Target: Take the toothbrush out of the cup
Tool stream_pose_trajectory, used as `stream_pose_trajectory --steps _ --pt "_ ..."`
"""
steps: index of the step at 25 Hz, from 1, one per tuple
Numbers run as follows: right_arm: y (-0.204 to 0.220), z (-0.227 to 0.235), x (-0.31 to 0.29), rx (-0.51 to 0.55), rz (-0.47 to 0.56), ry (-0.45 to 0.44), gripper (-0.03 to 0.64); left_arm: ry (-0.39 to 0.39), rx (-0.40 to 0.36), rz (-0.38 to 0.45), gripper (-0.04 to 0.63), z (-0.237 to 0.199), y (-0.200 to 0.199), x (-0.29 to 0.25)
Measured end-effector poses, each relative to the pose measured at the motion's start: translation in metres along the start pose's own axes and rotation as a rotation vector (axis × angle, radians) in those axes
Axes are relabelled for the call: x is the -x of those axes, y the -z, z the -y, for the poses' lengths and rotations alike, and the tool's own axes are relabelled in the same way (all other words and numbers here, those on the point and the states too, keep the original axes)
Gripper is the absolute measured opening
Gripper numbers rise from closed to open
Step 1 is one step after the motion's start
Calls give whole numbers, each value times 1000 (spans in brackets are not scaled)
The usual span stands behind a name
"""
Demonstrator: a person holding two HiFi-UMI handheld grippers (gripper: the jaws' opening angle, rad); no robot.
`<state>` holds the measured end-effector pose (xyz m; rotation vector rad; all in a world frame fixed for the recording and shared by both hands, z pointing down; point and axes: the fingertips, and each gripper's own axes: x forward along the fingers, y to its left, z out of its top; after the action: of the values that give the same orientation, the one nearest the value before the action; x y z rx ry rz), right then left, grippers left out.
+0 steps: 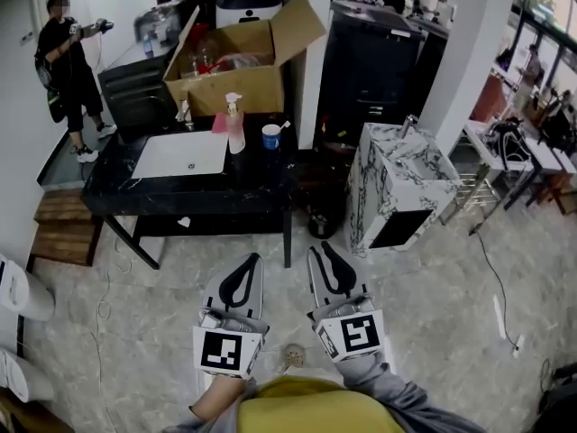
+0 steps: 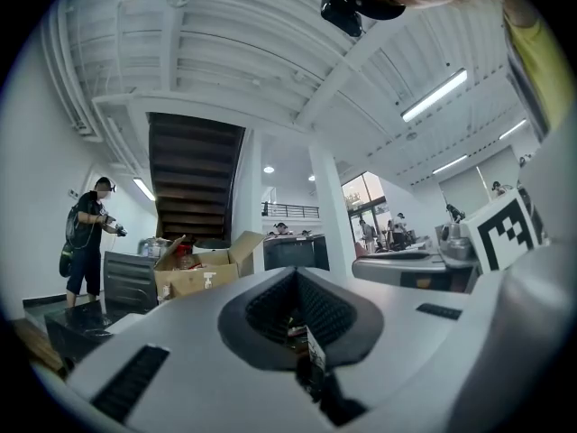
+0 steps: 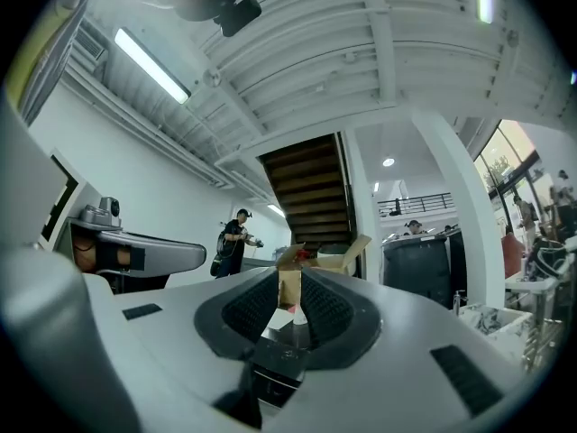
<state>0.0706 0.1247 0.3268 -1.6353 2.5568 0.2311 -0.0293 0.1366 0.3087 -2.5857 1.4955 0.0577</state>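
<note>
**Two hand-held grippers well short of the cup: risks noted**

Head view: The toothbrush [image 1: 284, 126] stood in the blue cup [image 1: 271, 137], head leaning right, on the black tabletop [image 1: 117, 192]. A pump bottle [image 1: 235, 124] stood just beside the cup on its left, with the white basin [image 1: 180, 154] further left. The left hand-held gripper [image 1: 250, 262] and the right hand-held gripper [image 1: 323, 253] were held low over the floor, near the person's body and well apart from the tabletop. The task was judged not yet begun.

Left gripper view: The jaws met at their tips, with nothing between them. In that state this gripper could not clasp the cup. An unsteadied cup would likely lift or tip as the brush was drawn out.

Right gripper view: The jaws stood apart by a narrow gap and held nothing. A cardboard box [image 3: 297, 278] showed through the gap. The cup could not be made out.

Risks judged:
- The narrow gap leaves little margin on a thin, leaning handle, so a misaligned approach could push the brush aside.
- A reach from the left could knock the pump bottle.
- A slanted pull could drag the cup over.
</note>
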Motion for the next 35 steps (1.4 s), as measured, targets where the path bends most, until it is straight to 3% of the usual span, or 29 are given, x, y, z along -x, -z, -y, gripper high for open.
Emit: stream_pose_trajectory --steps 7,12,15,22,35 --pt "17 40 -50 0 0 -43 91 -38 8 4 0 -11 11 -60" --pt "25 54 -71 -12 -16 -58 92 -50 -19 2 0 -17 10 -82" --pt "34 55 -84 -17 -27 -64 94 -55 3 -7 0 -28 18 -95" --pt "57 66 -139 -6 -45 -50 95 -46 26 -16 0 -71 42 -137" --pt "107 124 -306 39 -44 28 97 29 47 -26 0 -174 79 -283"
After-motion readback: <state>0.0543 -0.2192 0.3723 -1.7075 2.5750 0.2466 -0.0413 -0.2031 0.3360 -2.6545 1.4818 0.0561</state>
